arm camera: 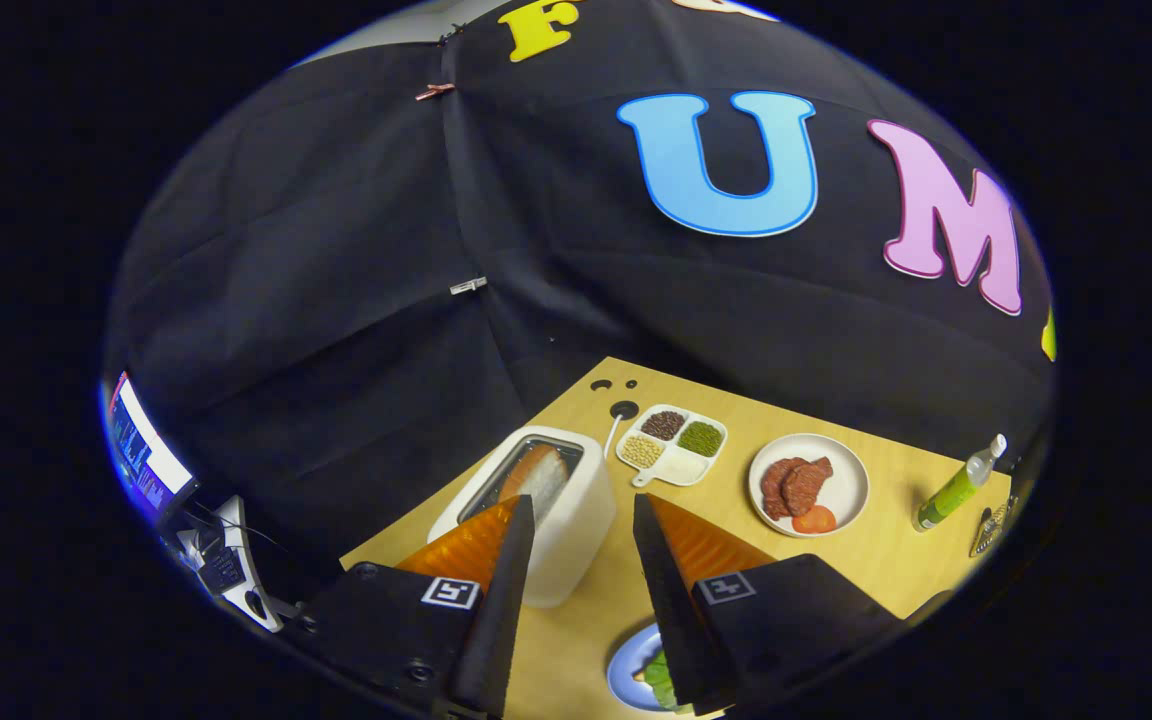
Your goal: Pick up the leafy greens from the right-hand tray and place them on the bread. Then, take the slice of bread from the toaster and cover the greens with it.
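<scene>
One white box-shaped toaster [561,510] stands on the pale wooden worktop [876,560] with one slice of bread [539,473] upright in its slot. Beyond it sits one white divided tray [673,446] with three fillings: dark beans, green beans and pale beans. One white round plate [809,485] carries two reddish-brown meat pieces and one tomato slice; one green bottle [958,485] lies further right. The fingers [584,520] are spread wide, holding nothing, with the toaster's corner between them. Green leafy greens [658,678] lie on one blue plate [626,670], just beside the right finger.
</scene>
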### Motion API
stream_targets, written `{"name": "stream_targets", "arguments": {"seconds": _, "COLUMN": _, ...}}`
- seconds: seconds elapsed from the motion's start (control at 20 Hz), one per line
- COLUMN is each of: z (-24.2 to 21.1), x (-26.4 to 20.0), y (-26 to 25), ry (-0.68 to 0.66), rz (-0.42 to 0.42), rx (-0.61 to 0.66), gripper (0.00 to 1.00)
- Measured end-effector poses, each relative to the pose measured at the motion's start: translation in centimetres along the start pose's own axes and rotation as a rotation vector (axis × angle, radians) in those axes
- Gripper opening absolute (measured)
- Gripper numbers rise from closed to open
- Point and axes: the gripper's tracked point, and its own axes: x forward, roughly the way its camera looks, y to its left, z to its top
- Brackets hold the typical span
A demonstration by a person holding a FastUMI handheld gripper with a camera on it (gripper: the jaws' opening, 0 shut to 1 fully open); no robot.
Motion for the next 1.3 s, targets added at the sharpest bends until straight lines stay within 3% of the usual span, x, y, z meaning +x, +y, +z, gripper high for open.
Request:
{"name": "stream_targets", "arguments": {"seconds": 0.2, "z": -1.6, "x": 5.1, "y": 2.7, "ry": 0.057, "rz": 0.001, "rx": 0.011, "gripper": 0.64}}
{"name": "stream_targets", "arguments": {"seconds": 0.5, "z": -4.4, "x": 11.2, "y": 3.1, "ry": 0.158, "rz": -0.085, "rx": 0.042, "gripper": 0.64}}
{"name": "stream_targets", "arguments": {"seconds": 0.8, "z": -5.9, "x": 13.7, "y": 2.1, "ry": 0.234, "rz": -0.166, "rx": 0.067, "gripper": 0.47}}
{"name": "stream_targets", "arguments": {"seconds": 0.9, "z": -5.9, "x": 14.1, "y": 2.6, "ry": 0.238, "rz": -0.153, "rx": 0.114, "gripper": 0.2}}
{"name": "stream_targets", "arguments": {"seconds": 0.95, "z": -5.7, "x": 13.7, "y": 2.2, "ry": 0.232, "rz": -0.151, "rx": 0.119, "gripper": 0.16}}
{"name": "stream_targets", "arguments": {"seconds": 1.3, "z": -0.6, "x": 9.8, "y": 2.6, "ry": 0.093, "rz": -0.11, "rx": 0.162, "gripper": 0.14}}
